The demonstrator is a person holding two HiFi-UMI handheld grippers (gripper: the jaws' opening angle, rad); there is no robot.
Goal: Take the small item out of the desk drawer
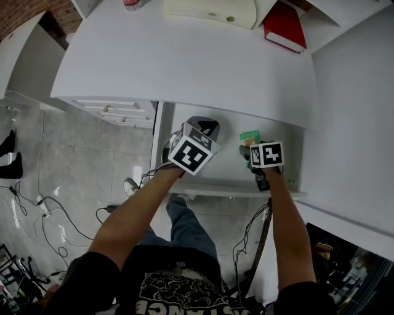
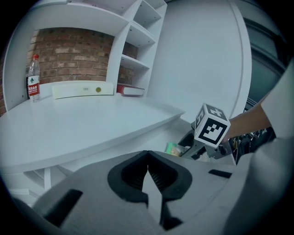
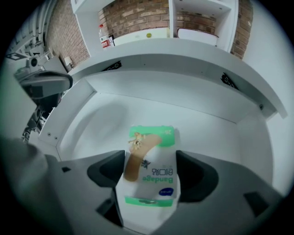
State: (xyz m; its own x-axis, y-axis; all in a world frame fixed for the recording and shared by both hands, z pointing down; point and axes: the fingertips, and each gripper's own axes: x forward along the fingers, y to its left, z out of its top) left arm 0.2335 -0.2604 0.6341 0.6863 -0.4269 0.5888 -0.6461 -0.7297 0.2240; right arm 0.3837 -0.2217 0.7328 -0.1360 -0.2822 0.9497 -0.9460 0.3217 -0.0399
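The desk drawer stands pulled out under the white desktop. In the right gripper view a small white and green bandage box stands between my right gripper's jaws, and both pads touch its sides. The drawer floor lies below it. From the head view the box shows as a green edge just beyond my right gripper, over the drawer's right part. My left gripper hovers at the drawer's left side, its jaws shut on nothing.
On the desktop's far side are a water bottle, a cream oblong case and a red book. A second drawer unit sits left of the open drawer. Cables lie on the grey floor.
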